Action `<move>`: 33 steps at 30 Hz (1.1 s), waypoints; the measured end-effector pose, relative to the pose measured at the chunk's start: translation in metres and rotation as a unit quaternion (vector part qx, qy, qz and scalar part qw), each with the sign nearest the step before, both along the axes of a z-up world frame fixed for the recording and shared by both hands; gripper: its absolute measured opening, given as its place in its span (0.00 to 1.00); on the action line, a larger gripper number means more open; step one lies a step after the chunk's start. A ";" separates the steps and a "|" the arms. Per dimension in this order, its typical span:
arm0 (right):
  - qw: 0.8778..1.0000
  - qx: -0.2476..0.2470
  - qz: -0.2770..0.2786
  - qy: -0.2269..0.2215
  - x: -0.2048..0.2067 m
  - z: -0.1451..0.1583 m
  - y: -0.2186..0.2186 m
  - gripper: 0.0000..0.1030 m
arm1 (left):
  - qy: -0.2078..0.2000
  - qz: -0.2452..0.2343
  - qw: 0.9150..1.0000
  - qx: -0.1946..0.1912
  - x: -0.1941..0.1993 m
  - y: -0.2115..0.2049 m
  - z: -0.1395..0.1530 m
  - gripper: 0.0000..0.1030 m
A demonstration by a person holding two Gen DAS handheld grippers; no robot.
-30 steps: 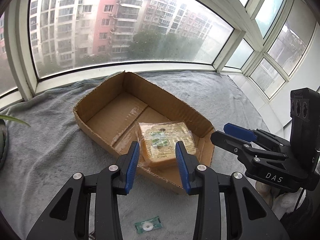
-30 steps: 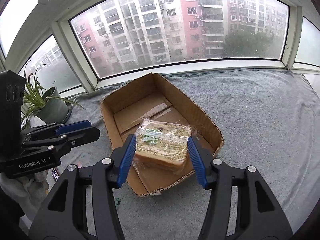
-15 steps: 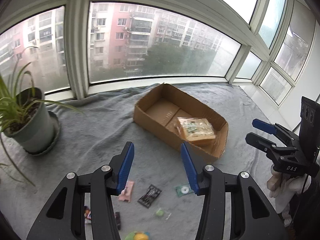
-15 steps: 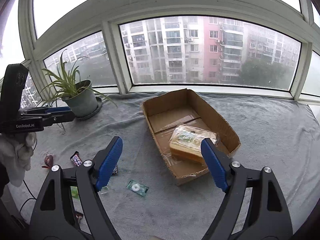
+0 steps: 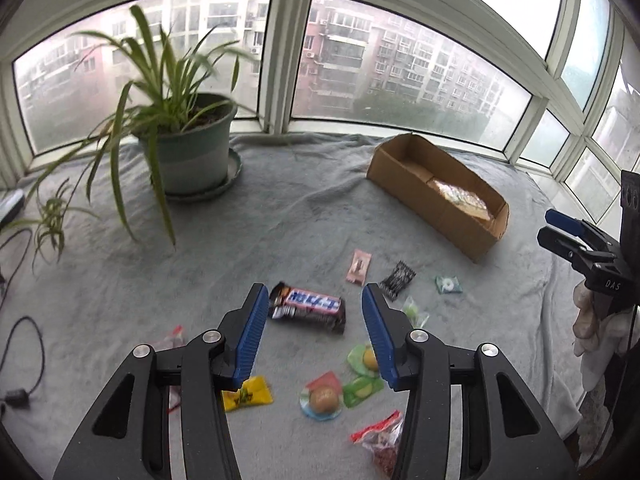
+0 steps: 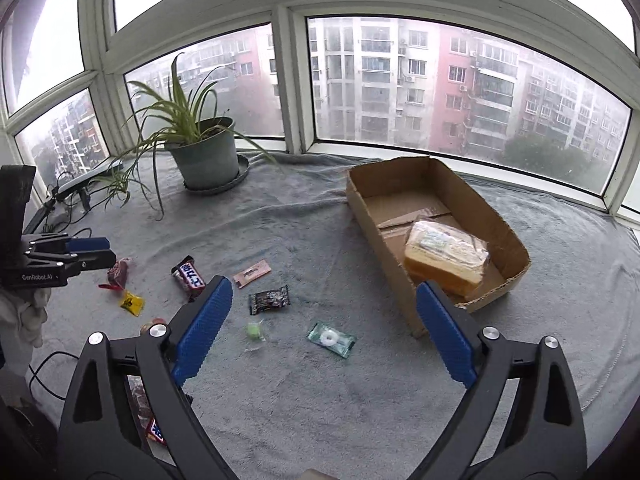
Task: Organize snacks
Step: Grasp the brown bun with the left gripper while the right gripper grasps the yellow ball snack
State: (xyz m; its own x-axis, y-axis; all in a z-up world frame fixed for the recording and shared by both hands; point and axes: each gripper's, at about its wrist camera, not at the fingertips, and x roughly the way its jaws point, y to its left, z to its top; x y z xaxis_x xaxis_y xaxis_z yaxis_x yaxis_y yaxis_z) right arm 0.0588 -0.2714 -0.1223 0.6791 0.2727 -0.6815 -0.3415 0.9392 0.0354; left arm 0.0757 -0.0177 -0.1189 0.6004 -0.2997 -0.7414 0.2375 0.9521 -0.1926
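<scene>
A wrapped bread pack (image 6: pixel 444 256) lies inside the open cardboard box (image 6: pixel 492 208) on the grey cloth. Several small snacks are scattered left of the box: a chocolate bar (image 5: pixel 308 306), a pink sachet (image 5: pixel 359 266), a black packet (image 6: pixel 269 299) and a green mint (image 6: pixel 331 338). My left gripper (image 5: pixel 314 294) hovers open above the chocolate bar, its pads clear of it. My right gripper (image 6: pixel 324 284) is over bare cloth near the box's front corner. Its jaws are opening wide with nothing between them.
A potted plant (image 5: pixel 192 152) with long leaves stands at the back left by the window. Cables (image 5: pixel 24 344) trail along the left edge. More wrapped sweets (image 5: pixel 324 398) and a yellow packet (image 5: pixel 248 394) lie close under the left gripper.
Both grippers have let go of the bread pack, pulled back from the box and swung left over the loose snacks. The right jaws have spread much wider. The bread pack stays in the box.
</scene>
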 end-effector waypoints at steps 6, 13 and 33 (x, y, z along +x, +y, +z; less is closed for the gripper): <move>0.997 -0.019 0.069 0.038 -0.007 -0.025 0.044 0.70 | 0.046 0.006 0.999 0.006 -0.027 0.006 -0.047 0.35; 0.986 -0.033 0.136 0.095 -0.008 -0.064 0.088 0.44 | 0.061 -0.003 0.998 0.005 -0.044 0.000 -0.070 0.28; 0.969 -0.042 0.180 0.167 0.012 -0.119 0.128 0.30 | 0.075 -0.027 0.997 0.022 -0.037 -0.016 -0.097 0.23</move>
State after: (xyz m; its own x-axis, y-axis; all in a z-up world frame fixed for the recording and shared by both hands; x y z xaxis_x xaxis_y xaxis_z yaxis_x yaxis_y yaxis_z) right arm 0.0704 -0.1433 -0.2409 0.2889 0.3850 -0.8766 -0.6297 0.7661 0.1289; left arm 0.0384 -0.0334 -0.2158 0.4661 -0.2940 -0.8344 0.2610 0.9469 -0.1878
